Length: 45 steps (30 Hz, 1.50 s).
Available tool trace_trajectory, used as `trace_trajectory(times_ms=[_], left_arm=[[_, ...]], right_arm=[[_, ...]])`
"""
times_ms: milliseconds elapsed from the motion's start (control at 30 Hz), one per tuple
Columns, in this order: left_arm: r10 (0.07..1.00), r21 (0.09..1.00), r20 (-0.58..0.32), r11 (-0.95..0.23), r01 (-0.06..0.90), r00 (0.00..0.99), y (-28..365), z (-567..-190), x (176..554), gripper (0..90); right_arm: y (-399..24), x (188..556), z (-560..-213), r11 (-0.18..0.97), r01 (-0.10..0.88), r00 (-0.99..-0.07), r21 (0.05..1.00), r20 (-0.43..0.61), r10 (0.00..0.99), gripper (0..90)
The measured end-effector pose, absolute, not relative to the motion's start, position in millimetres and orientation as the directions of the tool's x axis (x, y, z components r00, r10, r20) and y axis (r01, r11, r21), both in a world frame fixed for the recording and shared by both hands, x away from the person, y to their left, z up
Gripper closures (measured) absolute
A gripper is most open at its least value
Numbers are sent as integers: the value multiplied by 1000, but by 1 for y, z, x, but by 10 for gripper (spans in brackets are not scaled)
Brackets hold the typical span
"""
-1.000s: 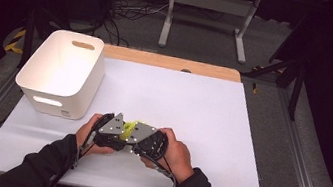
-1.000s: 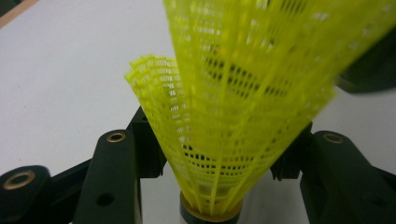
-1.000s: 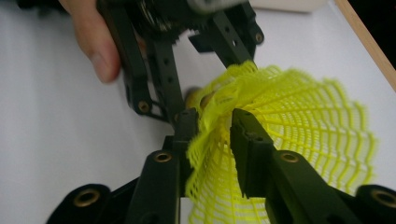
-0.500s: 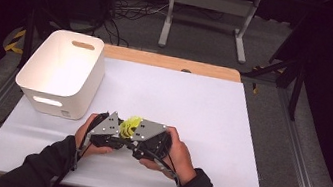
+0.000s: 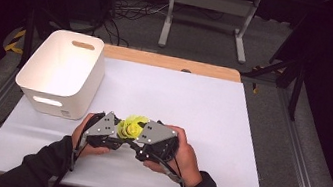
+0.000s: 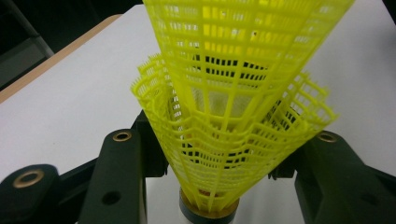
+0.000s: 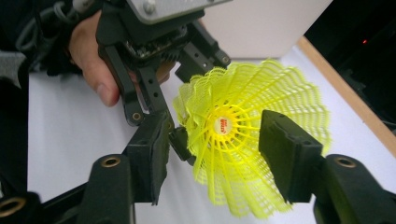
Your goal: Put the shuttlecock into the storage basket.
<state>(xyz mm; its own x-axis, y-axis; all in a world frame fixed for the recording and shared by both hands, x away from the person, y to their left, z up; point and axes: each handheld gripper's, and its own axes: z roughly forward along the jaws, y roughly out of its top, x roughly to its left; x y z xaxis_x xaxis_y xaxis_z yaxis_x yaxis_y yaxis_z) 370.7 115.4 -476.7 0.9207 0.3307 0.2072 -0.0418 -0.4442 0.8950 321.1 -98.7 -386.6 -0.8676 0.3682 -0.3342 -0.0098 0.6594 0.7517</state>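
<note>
Yellow shuttlecocks (image 5: 130, 127) between both grippers' fingers (image 7: 150, 154)

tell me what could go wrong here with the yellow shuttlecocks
The left gripper pinches the shuttlecocks by their thin mesh skirt, which might deform or slip. The right gripper has just been opening, its pads off the skirt, so the nested stack hangs on one grip and could separate or drop onto the table.

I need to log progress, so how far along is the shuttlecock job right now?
Done: the left tool grips the yellow shuttlecock. In hand: the right tool has just been opening its jaws, and the skirt sits between them unpressed. Left: the white bin looks bare inside, so dropping it there, if intended, remains.
</note>
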Motion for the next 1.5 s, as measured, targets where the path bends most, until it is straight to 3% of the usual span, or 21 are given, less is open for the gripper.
trace_trajectory(times_ms=[267, 867, 1133, 1367, 1500], left_arm=[[351, 907, 184, -421, -21, 918, 122, -477, 372, 520], [378, 918, 177, -395, -15, 909, 133, -473, 370, 518], [387, 918, 186, -395, -20, 903, 137, -471, 369, 514], [400, 920, 194, -391, -25, 896, 144, -467, 368, 513], [406, 919, 200, -395, -27, 892, 147, -465, 368, 512]], right_arm=[[-118, 315, -381, 609, -26, -842, 793, -346, 414, 527], [-152, 313, -390, 541, -4, -784, 841, -338, 521, 622], [-169, 317, -403, 524, 21, -780, 851, -314, 541, 639], [-179, 316, -418, 512, 18, -771, 859, -314, 554, 576], [-184, 316, -428, 513, 20, -764, 858, -318, 562, 603]])
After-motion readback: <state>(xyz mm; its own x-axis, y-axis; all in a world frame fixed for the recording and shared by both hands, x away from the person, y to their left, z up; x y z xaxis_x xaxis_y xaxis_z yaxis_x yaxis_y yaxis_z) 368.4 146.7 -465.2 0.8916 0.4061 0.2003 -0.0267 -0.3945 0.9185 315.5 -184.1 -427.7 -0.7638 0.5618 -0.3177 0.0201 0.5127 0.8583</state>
